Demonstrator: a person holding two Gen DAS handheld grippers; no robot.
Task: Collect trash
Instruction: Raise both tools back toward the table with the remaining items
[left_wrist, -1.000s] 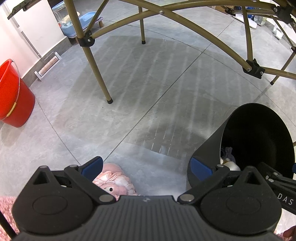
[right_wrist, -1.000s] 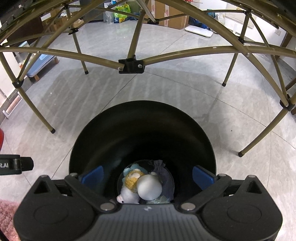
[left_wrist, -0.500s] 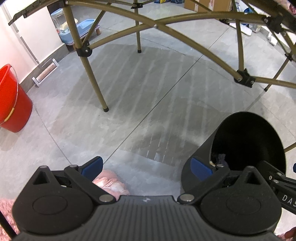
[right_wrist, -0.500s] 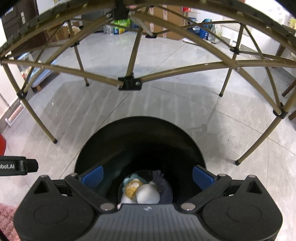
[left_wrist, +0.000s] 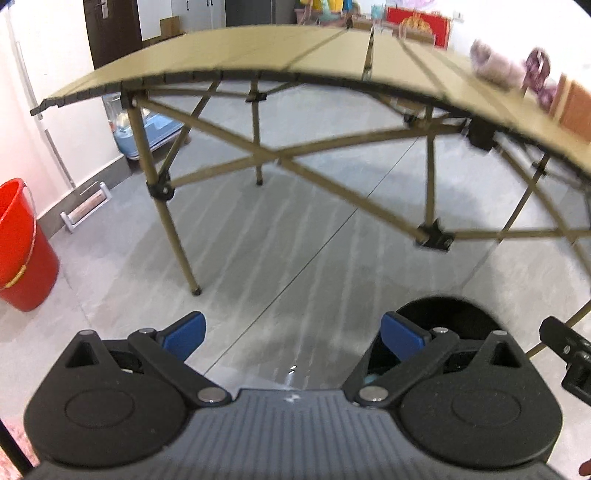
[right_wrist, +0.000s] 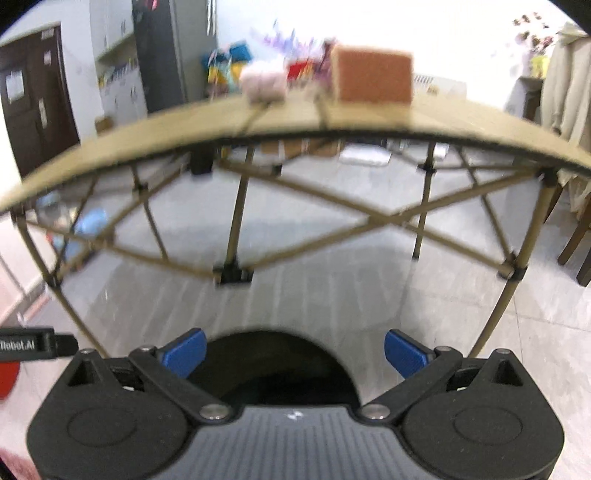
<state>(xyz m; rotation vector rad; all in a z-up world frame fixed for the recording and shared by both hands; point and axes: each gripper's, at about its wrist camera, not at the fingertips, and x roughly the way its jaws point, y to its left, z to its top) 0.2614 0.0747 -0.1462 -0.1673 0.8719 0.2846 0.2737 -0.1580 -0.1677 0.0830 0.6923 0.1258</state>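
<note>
Both wrist cameras are now tilted up compared with a second ago, so that the slatted top of the khaki folding table, seen only from beneath before, is brought into view, while the black trash bin is pushed down to the bottom of each frame. From the right wrist, the bin's dark mouth is seen directly below and between the blue fingertips of the right gripper, whose jaws are held wide apart with nothing between them; the soft toys seen inside the bin earlier are now lost in shadow. From the left wrist, the left gripper is likewise spread open and empty over bare grey floor tiles, with the bin partly hidden behind its right finger. On the tabletop, a blurred pinkish plush item is set just beside a brown box, both near the table's front edge; the same plush is caught at the upper right of the left view. A red bucket is stood against the wall to the left, well apart from the table legs, and a pale blue plastic container is tucked under the table's far corner. Motion blur is spread across both frames
</note>
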